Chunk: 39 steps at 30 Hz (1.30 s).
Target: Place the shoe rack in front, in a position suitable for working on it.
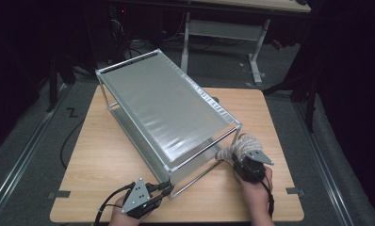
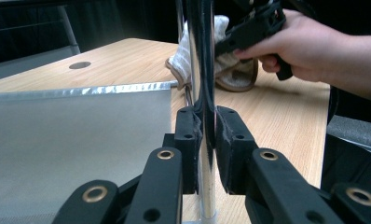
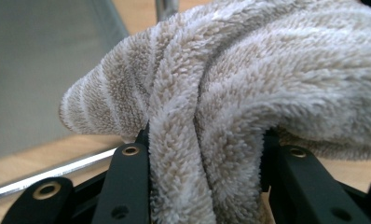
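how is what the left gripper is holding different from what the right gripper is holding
The left gripper clamps a thin, shiny metal rack post; the right gripper clamps a thick, soft striped towel. The rack post stands straight and upright between the pads; the towel is bunched and folded. The jaws sit close together on the rack post, wider apart on the towel. Both are gripped firmly above the wooden table.

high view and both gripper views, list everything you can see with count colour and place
rack: 1, silver frame with grey mesh shelves, middle of table
rack post: 1, chrome, near corner, clamped by left gripper
towel: 1, beige and white striped, beside the rack's right corner, in right gripper
table: 1, light wood, under everything
desk: 1, white legs, behind
left gripper: 1, black, shut on rack post
right gripper: 1, black, shut on towel
hands: 2, bottom edge
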Tool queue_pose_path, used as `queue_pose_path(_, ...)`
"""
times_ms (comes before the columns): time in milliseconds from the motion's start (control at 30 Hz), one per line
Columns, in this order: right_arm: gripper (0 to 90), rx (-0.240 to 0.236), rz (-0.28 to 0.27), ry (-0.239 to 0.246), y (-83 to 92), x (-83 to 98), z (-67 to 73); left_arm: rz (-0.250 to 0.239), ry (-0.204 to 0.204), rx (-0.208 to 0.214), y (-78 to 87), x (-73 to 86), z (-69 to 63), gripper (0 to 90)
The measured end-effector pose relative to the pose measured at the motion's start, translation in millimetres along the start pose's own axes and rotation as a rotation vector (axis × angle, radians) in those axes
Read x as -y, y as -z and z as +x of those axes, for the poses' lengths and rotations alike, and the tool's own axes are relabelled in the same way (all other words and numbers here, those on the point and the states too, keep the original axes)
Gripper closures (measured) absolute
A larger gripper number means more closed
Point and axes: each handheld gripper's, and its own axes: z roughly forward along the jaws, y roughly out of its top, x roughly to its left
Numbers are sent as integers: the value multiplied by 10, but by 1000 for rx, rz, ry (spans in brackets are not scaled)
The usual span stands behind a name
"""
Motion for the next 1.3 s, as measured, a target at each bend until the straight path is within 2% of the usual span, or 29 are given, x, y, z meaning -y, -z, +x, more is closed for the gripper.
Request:
queue_pose_path(267, 607, -1, -101, -12, 157, -164, 3, -1, 0, -14, 56, 16, -8, 789)
queue_pose_path(600, 607, -29, -300, -8, 526, -405, 140, 2, -3, -18, 94, 28, -4, 789)
queue_pose_path(733, 607, -42, -345, 1, 619, -451, 189, 0, 1, -19, 96, 30, -7, 789)
queue_pose_path(833, 607, -41, -334, 11, 588, -439, 195, 2, -2, -19, 97, 29, -5, 789)
queue_pose_path(967, 608, -35, -277, 3, 464, -373, 170, 3, -4, -18, 95, 28, -4, 789)
queue_pose_path(1300, 607, -20, -77, 9, 87, -127, 90, 1, -8, -15, 69, 24, 7, 786)
